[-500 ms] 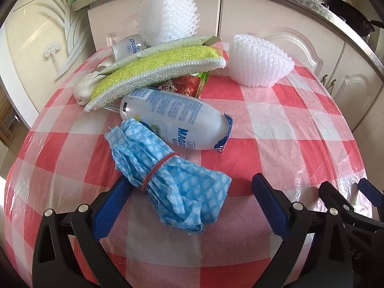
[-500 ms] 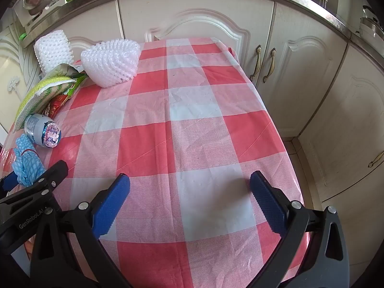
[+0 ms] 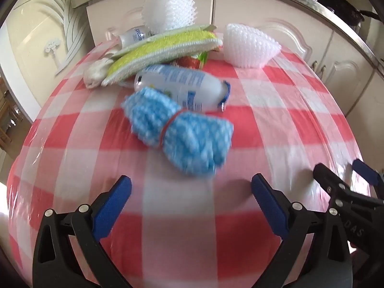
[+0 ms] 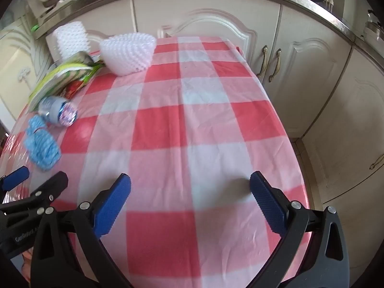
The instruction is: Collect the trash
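Observation:
A pile of trash lies at the far left of the red-and-white checked table (image 3: 276,124). Nearest in the left wrist view is a blue cloth bundle (image 3: 182,132) bound by a red rubber band. Behind it lie a white plastic bottle (image 3: 182,87), a yellow-green sponge pad (image 3: 163,50), a red wrapper (image 3: 189,61), a small white tube (image 3: 133,36) and two white foam nets (image 3: 249,46) (image 3: 169,9). My left gripper (image 3: 190,192) hangs open, short of the bundle, with nothing between its fingers. My right gripper (image 4: 189,192) is open over bare tablecloth (image 4: 192,120). The bundle (image 4: 43,147) and bottle (image 4: 58,112) lie to its left.
Cream kitchen cabinets (image 4: 300,72) stand close behind and to the right of the table, under a counter with a dark pan (image 3: 343,2). The table's right edge (image 4: 295,144) drops to a tiled floor. The right gripper's fingers (image 3: 336,187) show at the lower right of the left wrist view.
My left gripper has pulled back from the blue bundle, which was between its fingers and now lies beyond them. The right gripper has pulled back slightly.

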The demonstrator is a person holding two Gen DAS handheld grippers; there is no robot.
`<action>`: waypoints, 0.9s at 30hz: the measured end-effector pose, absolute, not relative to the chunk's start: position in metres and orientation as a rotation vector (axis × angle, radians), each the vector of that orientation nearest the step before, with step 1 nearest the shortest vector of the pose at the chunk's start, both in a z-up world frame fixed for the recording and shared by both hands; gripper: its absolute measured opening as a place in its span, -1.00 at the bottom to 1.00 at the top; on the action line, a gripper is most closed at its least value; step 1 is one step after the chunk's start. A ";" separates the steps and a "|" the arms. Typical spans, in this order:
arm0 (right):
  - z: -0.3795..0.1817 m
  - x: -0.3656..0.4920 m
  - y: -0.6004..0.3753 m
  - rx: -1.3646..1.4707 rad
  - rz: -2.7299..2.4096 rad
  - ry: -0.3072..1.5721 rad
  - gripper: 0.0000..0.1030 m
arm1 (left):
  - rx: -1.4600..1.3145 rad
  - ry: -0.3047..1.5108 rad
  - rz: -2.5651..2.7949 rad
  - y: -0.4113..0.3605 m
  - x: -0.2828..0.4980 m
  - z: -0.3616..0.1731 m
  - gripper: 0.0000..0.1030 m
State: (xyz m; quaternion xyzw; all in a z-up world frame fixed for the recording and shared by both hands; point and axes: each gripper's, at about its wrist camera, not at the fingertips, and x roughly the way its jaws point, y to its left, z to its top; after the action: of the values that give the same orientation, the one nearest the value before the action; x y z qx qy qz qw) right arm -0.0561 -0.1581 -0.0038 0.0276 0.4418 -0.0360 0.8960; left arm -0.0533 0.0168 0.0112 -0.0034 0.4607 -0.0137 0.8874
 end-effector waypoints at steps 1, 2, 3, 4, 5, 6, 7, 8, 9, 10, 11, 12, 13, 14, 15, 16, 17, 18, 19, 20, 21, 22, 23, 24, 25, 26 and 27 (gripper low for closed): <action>-0.003 -0.060 -0.156 0.057 -0.069 0.913 0.94 | -0.003 0.955 -0.028 0.021 -0.064 0.013 0.90; -0.003 -0.064 -0.156 0.060 -0.067 0.903 0.94 | 0.000 0.952 -0.026 0.023 -0.069 0.016 0.90; -0.001 -0.071 -0.154 0.061 -0.066 0.883 0.94 | 0.006 0.951 -0.024 0.023 -0.071 0.018 0.91; 0.002 -0.077 -0.153 0.060 -0.064 0.862 0.94 | 0.005 0.942 -0.021 0.026 -0.077 0.022 0.90; 0.006 -0.083 -0.151 0.055 -0.062 0.837 0.94 | 0.006 0.934 -0.015 0.028 -0.082 0.027 0.90; 0.011 -0.089 -0.150 0.045 -0.068 0.818 0.94 | 0.010 0.931 -0.008 0.029 -0.083 0.031 0.91; 0.016 -0.094 -0.148 0.034 -0.074 0.801 0.94 | 0.007 0.920 0.000 0.031 -0.089 0.037 0.90; 0.023 -0.100 -0.146 0.033 -0.072 0.773 0.94 | 0.001 0.908 -0.001 0.037 -0.091 0.047 0.91; 0.031 -0.107 -0.146 0.040 -0.068 0.743 0.94 | -0.003 0.896 0.001 0.039 -0.094 0.051 0.91; 0.040 -0.114 -0.145 0.046 -0.069 0.713 0.94 | -0.006 0.883 0.002 0.043 -0.097 0.057 0.90; 0.047 -0.119 -0.144 0.046 -0.070 0.692 0.94 | -0.008 0.863 0.006 0.045 -0.101 0.064 0.91; 0.057 -0.125 -0.142 0.045 -0.068 0.663 0.94 | -0.009 0.845 0.006 0.050 -0.104 0.069 0.91; 0.065 -0.132 -0.140 0.044 -0.067 0.635 0.94 | -0.009 0.826 0.006 0.057 -0.109 0.076 0.91; 0.073 -0.138 -0.137 0.043 -0.064 0.615 0.94 | -0.008 0.800 0.006 0.061 -0.114 0.083 0.91; 0.080 -0.142 -0.135 0.041 -0.058 0.593 0.94 | -0.005 0.775 0.009 0.063 -0.120 0.090 0.91; 0.088 -0.150 -0.131 0.034 -0.051 0.563 0.94 | -0.002 0.755 0.014 0.064 -0.126 0.095 0.91; 0.093 -0.155 -0.129 0.028 -0.046 0.546 0.94 | 0.002 0.728 0.021 0.066 -0.131 0.104 0.91; 0.097 -0.159 -0.126 0.022 -0.041 0.529 0.94 | 0.003 0.711 0.025 0.066 -0.135 0.107 0.91; 0.101 -0.164 -0.123 0.017 -0.034 0.514 0.94 | 0.003 0.691 0.025 0.069 -0.140 0.112 0.91; 0.107 -0.171 -0.120 0.013 -0.026 0.491 0.94 | 0.005 0.669 0.028 0.071 -0.145 0.119 0.91; 0.112 -0.176 -0.117 0.008 -0.019 0.470 0.94 | 0.007 0.650 0.028 0.071 -0.150 0.124 0.91; 0.118 -0.183 -0.113 0.001 -0.013 0.443 0.94 | 0.009 0.631 0.029 0.072 -0.155 0.129 0.91; 0.122 -0.187 -0.111 -0.005 -0.010 0.428 0.94 | 0.012 0.609 0.029 0.073 -0.160 0.135 0.91; 0.127 -0.192 -0.109 -0.009 -0.006 0.412 0.94 | 0.015 0.588 0.033 0.074 -0.168 0.140 0.91; 0.130 -0.195 -0.108 -0.010 -0.005 0.402 0.94 | 0.019 0.568 0.033 0.075 -0.174 0.144 0.91; 0.135 -0.200 -0.106 -0.009 -0.002 0.391 0.94 | 0.022 0.552 0.035 0.076 -0.178 0.148 0.91; 0.140 -0.204 -0.106 -0.005 0.003 0.382 0.94 | 0.024 0.535 0.037 0.076 -0.184 0.152 0.90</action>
State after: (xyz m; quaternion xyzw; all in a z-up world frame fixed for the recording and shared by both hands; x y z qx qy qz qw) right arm -0.2036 -0.1059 0.1397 -0.0027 0.1901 0.0015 0.9818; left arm -0.1841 0.0764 0.1523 0.0117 0.2642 0.0184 0.9642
